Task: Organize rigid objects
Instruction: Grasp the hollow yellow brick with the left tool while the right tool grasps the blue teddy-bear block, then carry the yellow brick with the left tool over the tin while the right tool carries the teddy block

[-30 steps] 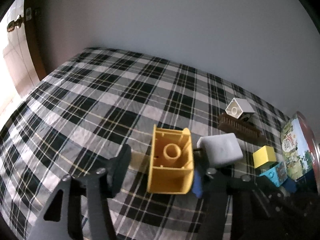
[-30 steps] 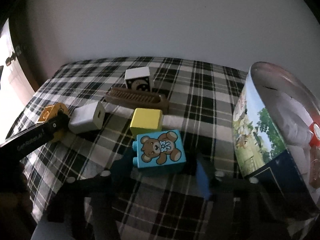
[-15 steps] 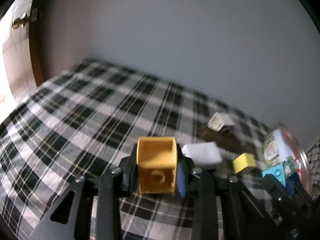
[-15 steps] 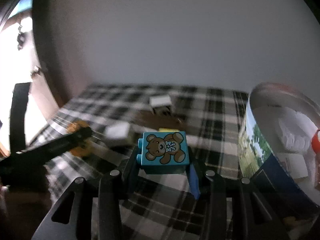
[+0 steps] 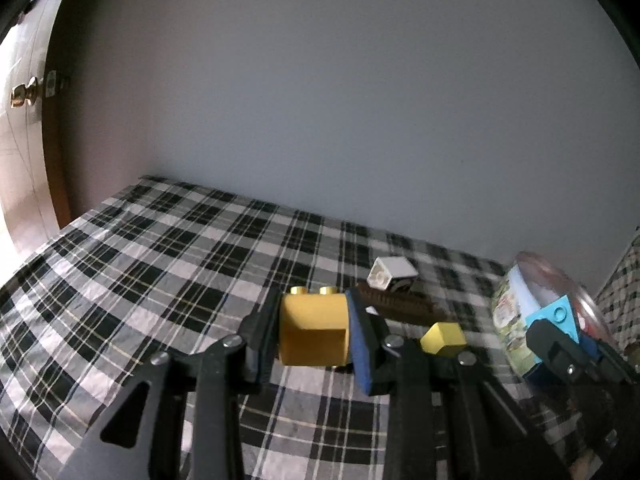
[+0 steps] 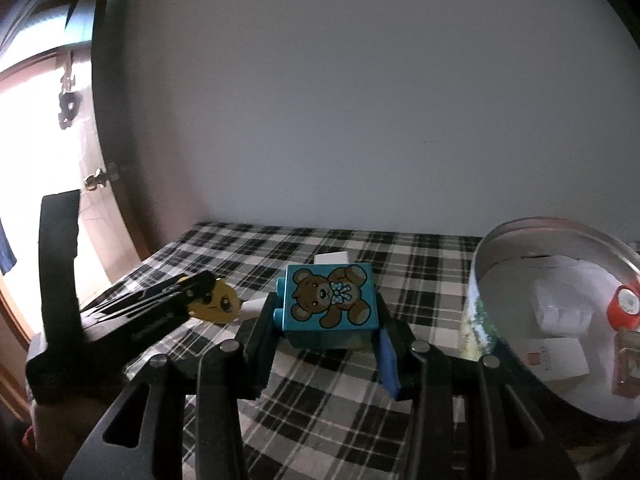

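Both grippers are up off the bed and tilted a bit downward, each with a toy brick pinched between its pads. The left gripper [image 5: 314, 334] is clamped on a yellow brick [image 5: 313, 330], studs pointing up and away, and its jaws closed in on it only just now. The right gripper [image 6: 326, 332] is squeezed onto a turquoise teddy-bear brick [image 6: 330, 308], bear face toward the camera, studs sticking out left; those jaws also just finished closing around it.

From the right wrist view the left gripper comes in from the left edge, with its yellow brick at the tip.

Down on the black-and-white plaid bedspread [image 5: 160, 272] there's a small yellow cube [image 5: 443, 339] near the left gripper, a brown comb-like piece [image 5: 400, 307] further back, and a white block [image 5: 392, 274] tipped just behind it. A round tin [image 6: 560, 320] sits on the right, with white pieces and something red inside.

Plain grey wall [image 5: 340, 100] behind the bed, and a door with a brass knob [image 5: 24, 94] at far left.
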The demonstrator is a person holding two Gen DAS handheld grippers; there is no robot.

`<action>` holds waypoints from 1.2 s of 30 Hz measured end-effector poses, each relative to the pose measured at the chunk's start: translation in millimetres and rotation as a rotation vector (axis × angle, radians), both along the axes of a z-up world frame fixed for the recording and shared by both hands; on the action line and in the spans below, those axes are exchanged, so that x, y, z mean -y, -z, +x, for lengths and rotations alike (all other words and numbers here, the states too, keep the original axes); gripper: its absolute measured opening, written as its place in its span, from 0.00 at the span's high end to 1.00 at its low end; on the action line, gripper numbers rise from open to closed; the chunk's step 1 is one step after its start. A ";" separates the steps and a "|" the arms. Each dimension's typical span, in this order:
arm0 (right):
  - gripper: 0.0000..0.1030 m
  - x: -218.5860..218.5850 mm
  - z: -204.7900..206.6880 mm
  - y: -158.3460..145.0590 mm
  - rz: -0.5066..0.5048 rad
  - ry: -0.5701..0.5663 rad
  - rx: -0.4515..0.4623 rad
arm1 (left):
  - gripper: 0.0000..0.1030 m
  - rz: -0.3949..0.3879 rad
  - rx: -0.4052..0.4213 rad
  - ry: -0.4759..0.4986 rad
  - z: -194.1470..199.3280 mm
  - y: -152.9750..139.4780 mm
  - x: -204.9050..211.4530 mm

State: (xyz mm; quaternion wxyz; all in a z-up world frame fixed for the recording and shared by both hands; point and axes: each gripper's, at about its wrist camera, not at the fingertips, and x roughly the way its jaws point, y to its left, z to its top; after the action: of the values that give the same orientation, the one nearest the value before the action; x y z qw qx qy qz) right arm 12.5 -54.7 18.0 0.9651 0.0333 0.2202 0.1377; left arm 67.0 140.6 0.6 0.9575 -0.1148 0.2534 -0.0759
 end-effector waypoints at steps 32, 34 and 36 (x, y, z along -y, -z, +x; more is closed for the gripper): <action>0.56 28.5 -32.0 -30.9 -0.062 0.155 0.215 | 0.70 0.081 0.165 0.076 -36.7 -28.9 54.7; 0.56 29.4 -31.7 -31.1 -0.060 0.159 0.213 | 0.70 0.083 0.159 0.080 -38.8 -29.3 58.0; 0.56 31.4 -31.3 -30.9 -0.054 0.164 0.212 | 0.70 0.082 0.159 0.082 -40.3 -30.2 61.4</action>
State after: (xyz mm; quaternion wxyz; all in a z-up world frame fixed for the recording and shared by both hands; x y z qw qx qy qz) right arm -18.7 -86.1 49.0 0.9915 0.0105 0.1173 0.0548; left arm 26.7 79.3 30.9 0.9746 -0.0585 0.1840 -0.1133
